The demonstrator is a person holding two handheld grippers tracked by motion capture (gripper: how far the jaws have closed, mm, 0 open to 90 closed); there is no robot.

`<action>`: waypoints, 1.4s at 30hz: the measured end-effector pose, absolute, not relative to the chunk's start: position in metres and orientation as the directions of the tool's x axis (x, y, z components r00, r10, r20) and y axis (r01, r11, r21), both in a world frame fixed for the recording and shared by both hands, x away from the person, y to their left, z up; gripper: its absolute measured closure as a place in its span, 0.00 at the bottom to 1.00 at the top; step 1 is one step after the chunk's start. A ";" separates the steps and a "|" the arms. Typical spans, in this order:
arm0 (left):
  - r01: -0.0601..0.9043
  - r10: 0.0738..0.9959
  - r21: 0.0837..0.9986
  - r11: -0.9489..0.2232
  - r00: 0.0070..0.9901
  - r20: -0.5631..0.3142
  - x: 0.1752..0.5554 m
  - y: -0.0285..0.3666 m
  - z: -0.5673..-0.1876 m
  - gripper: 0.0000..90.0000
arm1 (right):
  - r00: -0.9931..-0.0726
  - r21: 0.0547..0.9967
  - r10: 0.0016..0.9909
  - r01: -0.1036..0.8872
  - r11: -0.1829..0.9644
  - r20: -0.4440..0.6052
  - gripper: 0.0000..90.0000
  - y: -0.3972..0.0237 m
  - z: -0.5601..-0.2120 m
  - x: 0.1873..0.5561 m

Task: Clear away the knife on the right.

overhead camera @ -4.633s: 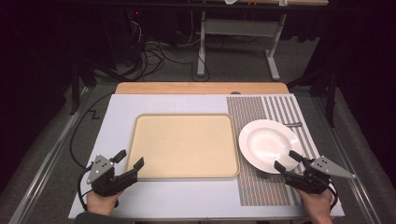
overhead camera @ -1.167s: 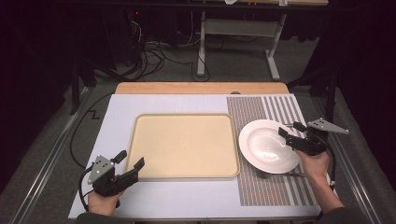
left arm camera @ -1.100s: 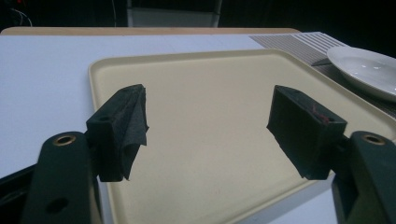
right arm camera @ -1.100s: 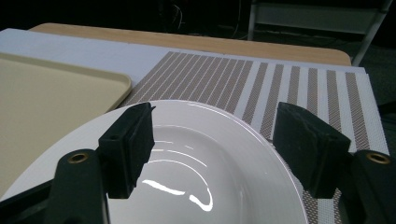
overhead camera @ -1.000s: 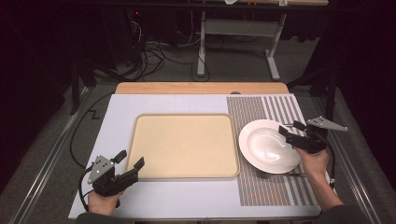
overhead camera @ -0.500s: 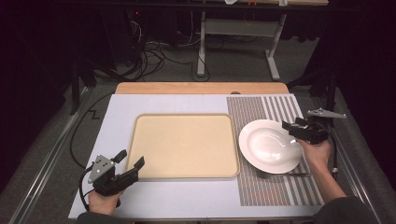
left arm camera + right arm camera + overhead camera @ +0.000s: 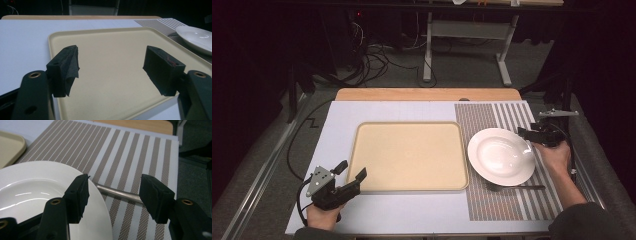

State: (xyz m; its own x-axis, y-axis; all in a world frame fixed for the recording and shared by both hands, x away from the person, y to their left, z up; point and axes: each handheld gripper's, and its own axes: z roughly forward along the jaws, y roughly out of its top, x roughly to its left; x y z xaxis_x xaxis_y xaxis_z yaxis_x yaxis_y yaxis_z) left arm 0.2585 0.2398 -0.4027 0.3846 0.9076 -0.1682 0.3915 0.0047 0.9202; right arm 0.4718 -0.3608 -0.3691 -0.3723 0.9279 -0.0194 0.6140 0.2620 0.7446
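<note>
A white plate (image 7: 501,156) (image 7: 37,187) lies on a striped placemat (image 7: 512,117) at the right. My right gripper (image 7: 528,140) (image 7: 113,185) hovers at the plate's right rim, open. Its jaws have just been closing, one over the plate and one over the placemat, pressing on nothing. A metal utensil handle (image 7: 117,192) runs out from under the rim between them. At the near left my left gripper (image 7: 353,170) (image 7: 111,62) rests open, pointing at the beige tray (image 7: 409,155) (image 7: 117,47), nothing between its fingers.
A dark utensil (image 7: 517,187) lies on the placemat just in front of the plate. The tray sits mid-table on a pale mat (image 7: 337,130), with a wooden strip (image 7: 427,94) along the far edge. Cables and a metal stand are on the floor beyond.
My right gripper has travelled from the table's near edge up along the plate's right side, and its jaws have narrowed. The left gripper, plate and tray have stayed put.
</note>
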 end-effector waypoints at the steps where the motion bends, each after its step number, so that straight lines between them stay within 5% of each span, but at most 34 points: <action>1: 0.391 0.908 0.920 0.004 0.385 -0.167 0.259 0.240 -0.403 0.32 | -0.376 0.730 0.926 0.629 0.266 -0.013 0.46 -0.361 -0.369 0.474; 26: 0.388 0.920 0.922 0.015 0.356 -0.164 0.260 0.242 -0.403 0.32 | -0.414 0.521 0.910 0.771 0.367 -0.030 0.52 -0.369 -0.392 0.527; 42: 0.392 0.924 0.920 0.021 0.344 -0.167 0.260 0.242 -0.404 0.32 | -0.446 0.500 0.894 0.766 0.403 -0.036 0.56 -0.367 -0.399 0.535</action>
